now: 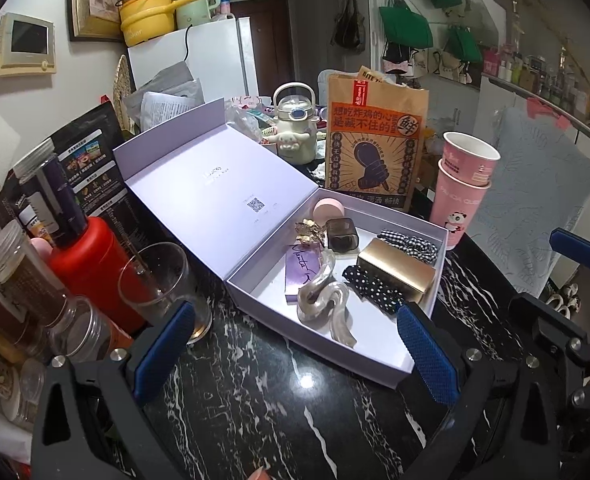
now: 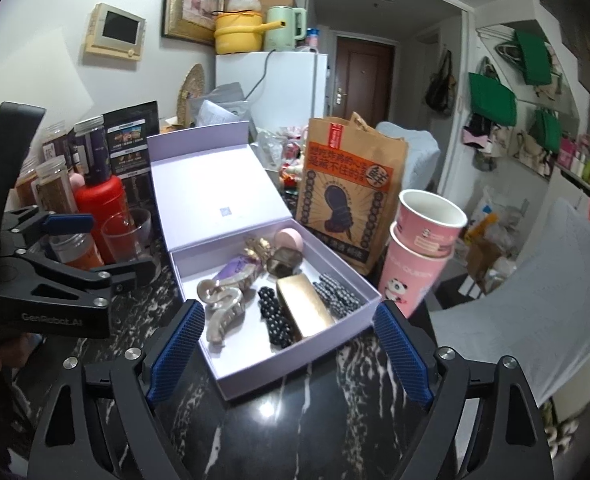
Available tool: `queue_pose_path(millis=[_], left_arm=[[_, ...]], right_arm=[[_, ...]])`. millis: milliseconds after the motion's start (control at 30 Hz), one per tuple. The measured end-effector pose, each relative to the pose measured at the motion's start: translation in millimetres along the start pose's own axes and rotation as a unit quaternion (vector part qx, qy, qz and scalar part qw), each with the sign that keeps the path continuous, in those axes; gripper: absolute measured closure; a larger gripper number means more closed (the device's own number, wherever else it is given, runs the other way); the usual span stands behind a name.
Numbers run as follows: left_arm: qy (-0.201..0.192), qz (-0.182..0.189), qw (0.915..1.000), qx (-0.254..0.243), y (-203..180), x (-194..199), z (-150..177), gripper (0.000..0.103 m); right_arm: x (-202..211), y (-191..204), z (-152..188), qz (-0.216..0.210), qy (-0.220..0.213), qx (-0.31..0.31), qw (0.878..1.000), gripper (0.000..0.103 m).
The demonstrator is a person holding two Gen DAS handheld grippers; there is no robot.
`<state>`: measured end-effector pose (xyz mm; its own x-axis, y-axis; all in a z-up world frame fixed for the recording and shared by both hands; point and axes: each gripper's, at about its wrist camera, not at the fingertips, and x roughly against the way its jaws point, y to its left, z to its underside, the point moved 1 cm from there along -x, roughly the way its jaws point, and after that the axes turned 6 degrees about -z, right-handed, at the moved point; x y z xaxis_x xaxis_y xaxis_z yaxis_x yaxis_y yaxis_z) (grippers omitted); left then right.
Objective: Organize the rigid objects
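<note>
An open lavender box (image 1: 379, 350) (image 2: 287, 368) lies on the black marble table (image 1: 255, 408), its lid leaning back. Inside it lie a silver hair claw (image 1: 323, 300) (image 2: 221, 308), a gold bar clip (image 1: 395, 270) (image 2: 305, 310), a purple clip (image 1: 301, 270), black dotted hair ties (image 1: 375, 290) (image 2: 273, 316), a brown clip (image 1: 341, 236) and a pink round piece (image 1: 327, 210). My left gripper (image 1: 295, 316) (image 2: 107, 248) hovers open before the box's near left corner. My right gripper (image 2: 289, 312) (image 1: 555, 276) stands open at its near right side. Neither holds anything.
Left of the box stand a drinking glass (image 1: 159, 280), a red bottle (image 1: 91, 264) and several spice jars (image 1: 11, 280). Behind and to the right are a printed paper bag (image 1: 375, 140) (image 2: 347, 200) and stacked pink paper cups (image 1: 463, 184) (image 2: 423, 248). Clutter fills the table's back.
</note>
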<state>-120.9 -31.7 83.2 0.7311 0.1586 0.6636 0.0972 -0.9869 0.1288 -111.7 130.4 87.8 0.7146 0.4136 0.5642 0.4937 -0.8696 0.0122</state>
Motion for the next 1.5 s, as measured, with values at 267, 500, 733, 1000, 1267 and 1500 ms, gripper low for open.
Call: queue_pose_path(millis=[267,500,733,1000,1267,1500], left_arm=[[0.001,-0.003,0.9999,-0.011,-6.5,15.7,13.2,0.0],[0.007,-0.003,0.9999,-0.011,-8.4,19.7,22.4,0.0],[0.008,-0.001,1.0,-0.002,-4.1,22.3,24.3,0.0],[0.01,-0.001,0.9999,-0.001,-3.1,22.2,24.3,0.0],[0.01,-0.001,1.0,0.0,-2.6,22.2,24.4,0.0],[0.01,0.002,0.9999,-0.003,-3.0,21.9,24.9,0.0]], right_arm=[[14.0,-0.7,11.6,0.017,0.012,-0.027,0.999,0.013],[18.3,1.6,19.8,0.029,0.02,-0.039,0.999,0.013],[19.3,1.3,21.9,0.027,0.023,-0.046,0.998,0.013],[18.0,3.1,21.4,0.027,0.026,-0.043,0.998,0.013],[16.6,2.0,22.3,0.031,0.029,-0.043,0.998,0.013],[15.3,2.1,23.9,0.033,0.033,-0.042,0.998,0.013]])
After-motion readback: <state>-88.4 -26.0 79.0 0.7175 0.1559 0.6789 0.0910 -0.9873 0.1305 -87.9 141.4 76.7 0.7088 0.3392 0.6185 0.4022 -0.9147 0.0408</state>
